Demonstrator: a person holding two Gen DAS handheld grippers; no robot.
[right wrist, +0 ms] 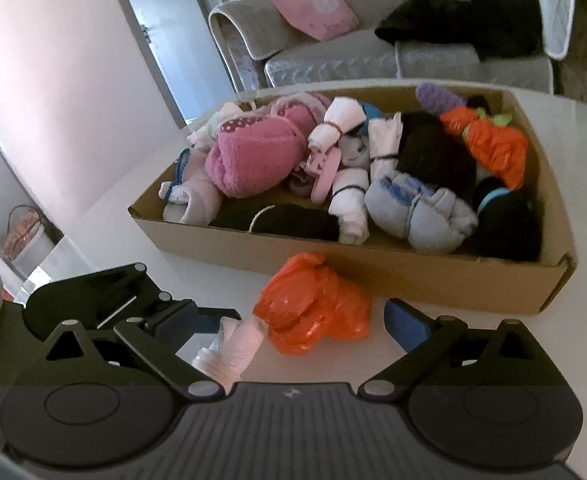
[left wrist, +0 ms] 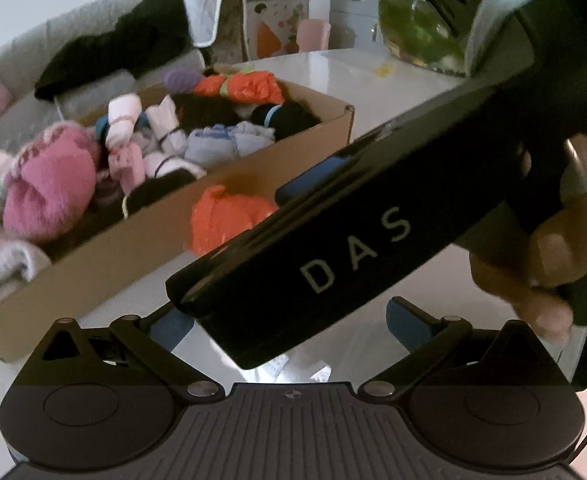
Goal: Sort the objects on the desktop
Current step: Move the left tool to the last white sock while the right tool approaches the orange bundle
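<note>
A crumpled orange plastic bag (right wrist: pixel 313 304) lies on the white table in front of a cardboard box (right wrist: pixel 373 276) filled with rolled socks and soft items. My right gripper (right wrist: pixel 293 324) is open, just short of the bag. A pale pink rolled item (right wrist: pixel 233 344) lies by its left finger. In the left wrist view my left gripper (left wrist: pixel 289 324) is open, and the right gripper's black body (left wrist: pixel 333 240) crosses above it, hiding part of the orange bag (left wrist: pixel 221 216) and the box (left wrist: pixel 133 248).
A glass fish bowl (left wrist: pixel 417 32) stands at the table's far side. A grey sofa (right wrist: pixel 373 56) with a pink cushion and black clothing is behind the box. A door and wall are at the left.
</note>
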